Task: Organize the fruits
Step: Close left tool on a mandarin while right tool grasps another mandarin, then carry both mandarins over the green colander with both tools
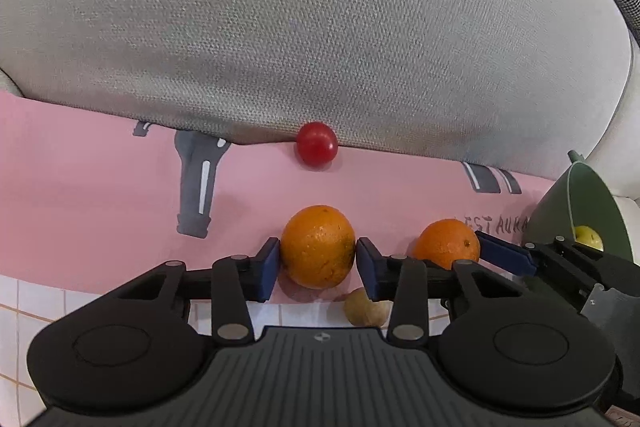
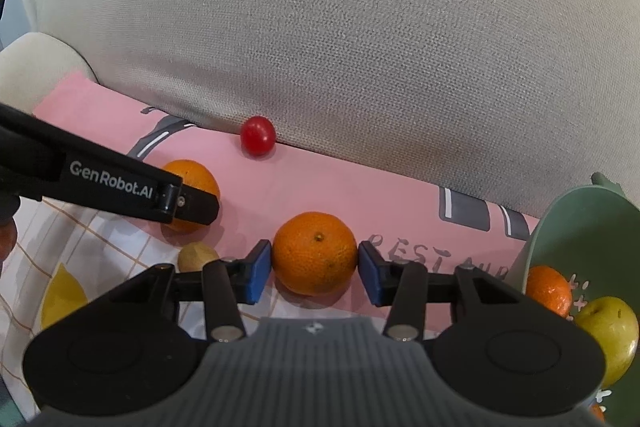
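Left gripper (image 1: 317, 259): matte black linkage arms, blue rectangular finger pads (image 1: 269, 264), silver round rivets, ribbed grey base.
Right gripper (image 2: 315, 264): same build, possibly identical.
Marking: white "GenRobot.AI" lettering on black side housing.

"genrobot.ai" on left gripper (image 2: 188, 205) side; partial "restaur" on pink cloth (image 2: 436, 257).

Left claw (image 1: 317, 265) and right claw (image 2: 315, 271) — both level, pads clamped.

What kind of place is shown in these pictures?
Probably a home living room: a grey woven-fabric sofa cushion backs a pink printed cloth, beside a green plastic bowl with fruit.
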Demonstrator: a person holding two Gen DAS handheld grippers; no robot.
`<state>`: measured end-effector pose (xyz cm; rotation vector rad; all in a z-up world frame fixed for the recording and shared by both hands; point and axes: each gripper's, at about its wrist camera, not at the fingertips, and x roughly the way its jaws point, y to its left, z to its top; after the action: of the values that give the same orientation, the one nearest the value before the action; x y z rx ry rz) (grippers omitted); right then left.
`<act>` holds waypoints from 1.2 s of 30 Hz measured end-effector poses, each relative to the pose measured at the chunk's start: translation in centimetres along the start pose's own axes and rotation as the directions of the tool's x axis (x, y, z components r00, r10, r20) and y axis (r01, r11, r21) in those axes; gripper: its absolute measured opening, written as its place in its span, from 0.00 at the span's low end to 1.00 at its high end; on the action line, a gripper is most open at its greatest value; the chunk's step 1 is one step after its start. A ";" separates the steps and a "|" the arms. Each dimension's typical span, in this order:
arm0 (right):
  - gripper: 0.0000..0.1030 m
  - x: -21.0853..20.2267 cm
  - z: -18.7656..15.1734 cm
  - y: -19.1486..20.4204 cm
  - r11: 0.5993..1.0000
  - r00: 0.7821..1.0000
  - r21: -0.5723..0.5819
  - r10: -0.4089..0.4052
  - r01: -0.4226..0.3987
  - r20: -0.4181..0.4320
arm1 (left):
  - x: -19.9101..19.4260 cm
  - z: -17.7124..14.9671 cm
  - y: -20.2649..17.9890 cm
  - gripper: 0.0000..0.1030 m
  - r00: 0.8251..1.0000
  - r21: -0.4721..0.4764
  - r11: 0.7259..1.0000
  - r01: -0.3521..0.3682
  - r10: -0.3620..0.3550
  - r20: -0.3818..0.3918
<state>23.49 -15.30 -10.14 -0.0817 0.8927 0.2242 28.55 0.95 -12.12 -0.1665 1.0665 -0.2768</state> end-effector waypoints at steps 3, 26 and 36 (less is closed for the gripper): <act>0.43 -0.7 0.2 0.1 1.000 1.000 -0.005 0.002 -0.002 0.016 | -0.9 0.1 0.2 0.44 1.000 -0.004 1.000 0.000 0.001 0.008; 0.43 -11.4 -1.0 -0.5 0.999 0.989 0.020 0.028 -0.031 0.146 | -9.7 -1.3 -6.0 0.44 0.995 0.075 0.997 0.032 -0.039 0.096; 0.43 -15.2 -3.7 -3.4 0.998 0.985 0.049 0.030 -0.039 0.170 | -10.6 -2.4 -12.0 0.44 0.995 0.183 0.981 0.061 -0.075 0.067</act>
<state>12.25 -21.65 -0.66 0.0014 0.7305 0.2365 19.92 -7.26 -1.17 -0.0492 0.9584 -0.4246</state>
